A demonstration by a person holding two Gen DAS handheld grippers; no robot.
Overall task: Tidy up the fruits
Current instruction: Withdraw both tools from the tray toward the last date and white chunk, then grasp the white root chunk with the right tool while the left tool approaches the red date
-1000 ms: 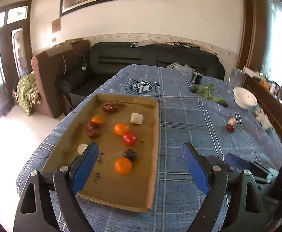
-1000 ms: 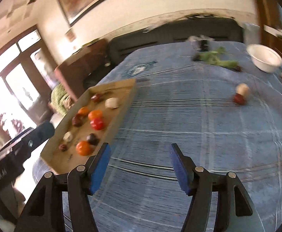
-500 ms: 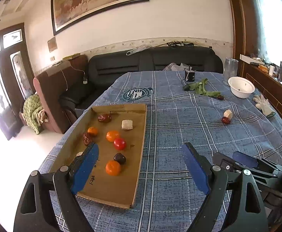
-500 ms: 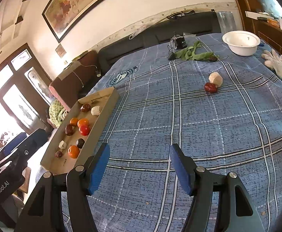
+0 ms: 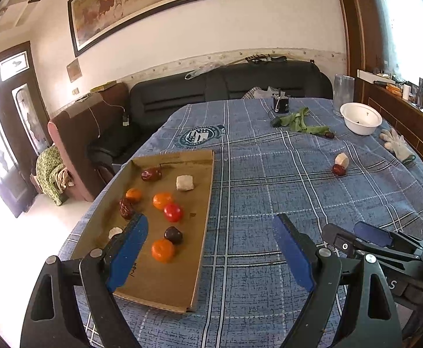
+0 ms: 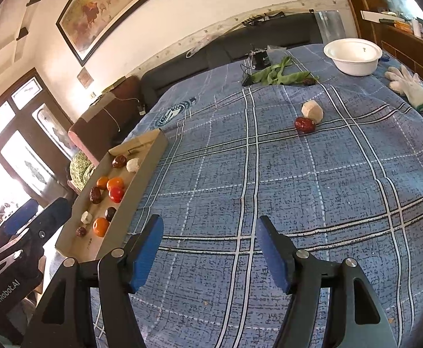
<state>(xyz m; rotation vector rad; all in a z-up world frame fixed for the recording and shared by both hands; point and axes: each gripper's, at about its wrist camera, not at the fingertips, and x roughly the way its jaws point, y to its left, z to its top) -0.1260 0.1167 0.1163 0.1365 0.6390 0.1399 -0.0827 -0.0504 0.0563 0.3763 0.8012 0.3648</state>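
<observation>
Only the right view shows glove (image 6: 410, 87) fingers fully.

The cardboard tray (image 5: 202, 203) carries three orange fruits (image 5: 162, 250), one red fruit (image 5: 173, 212), one dark round fruit (image 5: 173, 234), three brown dried dates (image 5: 151, 174), the third seen only from the right wrist at the near end, and two pale chunks (image 5: 184, 182). Out on the blue checked cloth (image 6: 298, 203) to the far right sit one more date (image 6: 305, 124) and one more pale chunk (image 6: 312, 111), touching. Far end: one white bowl (image 6: 353, 56), one white glove (image 6: 408, 88), one bunch of greens (image 6: 278, 75).
</observation>
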